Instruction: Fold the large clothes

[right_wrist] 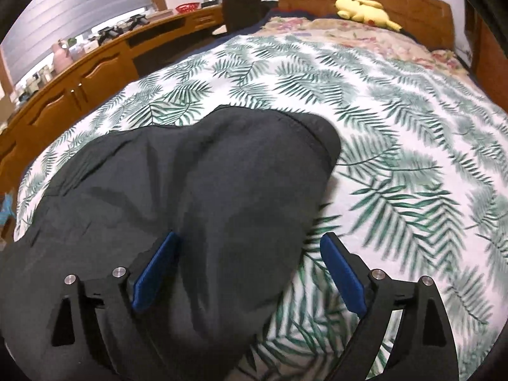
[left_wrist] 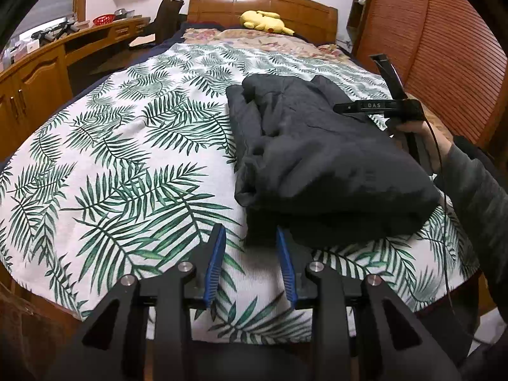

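Note:
A dark grey garment (left_wrist: 317,158) lies bunched and partly folded on the right half of the palm-leaf bedsheet (left_wrist: 127,158). My left gripper (left_wrist: 250,235) hovers at the garment's near left corner. Its blue pads stand apart, the cloth edge sits just at the tips, and nothing is pinched. In the right wrist view the garment (right_wrist: 190,190) fills the lower left. My right gripper (right_wrist: 250,237) is wide open above the garment's right edge, with one pad over cloth and the other over the sheet (right_wrist: 397,158). A person's hand (left_wrist: 412,130) holds that gripper at the garment's far right.
A yellow plush toy (left_wrist: 263,20) rests on floral pillows by the wooden headboard (left_wrist: 260,3). Wooden cabinets and a cluttered desk (left_wrist: 47,73) run along the left of the bed. A slatted wooden wardrobe (left_wrist: 444,47) stands close on the right. The bed's near edge lies under my left gripper.

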The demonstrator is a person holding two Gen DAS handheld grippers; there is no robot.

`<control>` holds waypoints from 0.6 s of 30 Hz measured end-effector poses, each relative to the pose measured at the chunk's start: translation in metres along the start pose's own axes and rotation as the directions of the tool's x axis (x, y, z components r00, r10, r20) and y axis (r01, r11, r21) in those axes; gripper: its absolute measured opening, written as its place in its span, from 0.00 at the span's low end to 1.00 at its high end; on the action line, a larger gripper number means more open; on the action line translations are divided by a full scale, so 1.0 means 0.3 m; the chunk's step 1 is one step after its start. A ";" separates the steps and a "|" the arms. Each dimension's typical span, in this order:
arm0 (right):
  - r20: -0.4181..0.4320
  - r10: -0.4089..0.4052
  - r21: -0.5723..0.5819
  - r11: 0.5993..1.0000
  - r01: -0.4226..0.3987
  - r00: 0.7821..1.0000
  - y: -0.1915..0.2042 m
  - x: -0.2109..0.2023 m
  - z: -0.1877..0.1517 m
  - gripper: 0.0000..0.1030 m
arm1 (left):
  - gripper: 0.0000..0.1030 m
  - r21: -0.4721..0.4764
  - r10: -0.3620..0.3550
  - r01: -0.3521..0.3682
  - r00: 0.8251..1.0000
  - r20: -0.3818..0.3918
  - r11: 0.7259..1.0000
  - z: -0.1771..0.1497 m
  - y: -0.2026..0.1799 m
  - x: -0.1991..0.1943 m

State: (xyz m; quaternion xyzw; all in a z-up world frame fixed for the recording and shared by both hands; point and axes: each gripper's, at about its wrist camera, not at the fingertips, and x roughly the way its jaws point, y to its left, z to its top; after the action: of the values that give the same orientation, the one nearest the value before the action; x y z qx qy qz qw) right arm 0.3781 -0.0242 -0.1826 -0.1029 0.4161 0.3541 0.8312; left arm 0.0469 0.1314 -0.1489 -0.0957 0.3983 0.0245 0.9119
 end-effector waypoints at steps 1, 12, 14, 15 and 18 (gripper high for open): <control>-0.004 0.008 -0.003 1.000 -0.008 1.000 0.002 0.013 0.000 0.90 | 0.30 -0.005 0.002 -0.002 1.000 -0.007 1.000 0.003 -0.002 0.014; 0.037 0.120 0.038 0.992 -0.122 0.992 -0.038 0.065 -0.047 0.94 | 0.30 -0.068 -0.019 0.016 0.999 -0.039 0.998 0.018 0.004 0.086; 0.036 0.119 0.033 0.992 -0.120 0.992 -0.033 0.063 -0.044 0.93 | 0.30 -0.068 -0.018 0.015 0.999 -0.038 0.998 0.018 -0.006 0.085; 0.037 0.116 0.031 0.993 -0.117 0.993 -0.029 0.063 -0.044 0.93 | 0.30 -0.066 -0.019 0.016 0.999 -0.037 0.998 0.018 -0.013 0.086; 0.041 0.118 0.032 0.992 -0.119 0.992 -0.031 0.062 -0.049 0.93 | 0.30 -0.051 -0.013 0.012 0.999 -0.034 0.999 0.018 -0.030 0.085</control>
State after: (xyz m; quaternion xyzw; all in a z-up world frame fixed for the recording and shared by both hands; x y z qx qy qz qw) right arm 0.3827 -0.0284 -0.2071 -0.0567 0.4110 0.3976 0.8184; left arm 0.0692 0.1227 -0.1625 -0.1217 0.4125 0.0272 0.9024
